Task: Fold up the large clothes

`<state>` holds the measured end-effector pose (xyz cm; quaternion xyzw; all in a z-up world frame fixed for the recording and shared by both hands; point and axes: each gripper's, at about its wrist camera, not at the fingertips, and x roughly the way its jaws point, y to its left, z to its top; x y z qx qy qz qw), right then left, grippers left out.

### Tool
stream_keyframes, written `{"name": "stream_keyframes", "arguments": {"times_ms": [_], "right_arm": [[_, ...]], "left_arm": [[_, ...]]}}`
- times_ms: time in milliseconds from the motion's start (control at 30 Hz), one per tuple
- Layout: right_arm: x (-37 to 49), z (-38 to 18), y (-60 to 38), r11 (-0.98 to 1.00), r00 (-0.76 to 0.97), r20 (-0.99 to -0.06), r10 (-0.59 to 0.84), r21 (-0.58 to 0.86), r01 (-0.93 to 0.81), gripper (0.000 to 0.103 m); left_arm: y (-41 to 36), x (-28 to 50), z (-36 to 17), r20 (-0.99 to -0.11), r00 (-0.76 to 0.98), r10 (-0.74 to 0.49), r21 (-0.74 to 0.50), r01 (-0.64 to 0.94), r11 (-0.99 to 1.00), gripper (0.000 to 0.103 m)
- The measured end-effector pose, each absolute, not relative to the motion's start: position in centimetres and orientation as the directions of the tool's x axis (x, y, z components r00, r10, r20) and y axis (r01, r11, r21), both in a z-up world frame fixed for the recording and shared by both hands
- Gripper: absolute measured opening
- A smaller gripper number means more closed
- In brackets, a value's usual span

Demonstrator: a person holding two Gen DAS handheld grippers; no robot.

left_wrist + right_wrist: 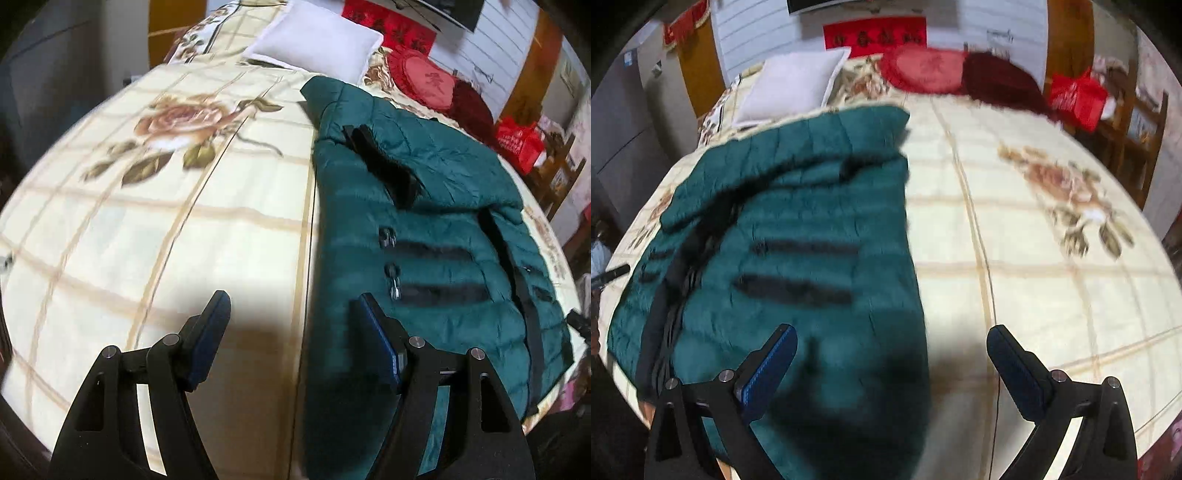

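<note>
On the bed (110, 229), a dark green puffer jacket (436, 229) lay spread flat over the cream rose-print cover, its collar end toward a white pillow (317, 40) and red cushions (424, 77) at the head. Above the jacket's near edge, the left hand-held gripper (291, 306) hung with jaws wide and empty. The right hand-held gripper (892, 339) hung likewise over the opposite edge, jaws wide, gripping nothing.
</note>
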<state>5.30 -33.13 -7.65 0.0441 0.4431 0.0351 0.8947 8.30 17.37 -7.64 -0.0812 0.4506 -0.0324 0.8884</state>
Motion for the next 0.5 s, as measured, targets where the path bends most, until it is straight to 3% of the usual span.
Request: {"name": "stream_keyframes", "arguments": {"times_ms": [100,500], "right_arm": [[4.7,-9.0,-33.5,0.984,0.562,-0.81,0.169,0.17,-0.051,0.102],[4.3,-10.9,-32.8,0.988,0.501,-0.852,0.151,0.133,-0.072,0.103]], "left_arm": [[16.8,6.8,-7.9,-0.785,0.609,-0.113,-0.152,-0.013,0.988,0.071],[14.9,7.0,-9.6,-0.792,0.598,-0.125,-0.146,0.013,0.989,0.074]]}}
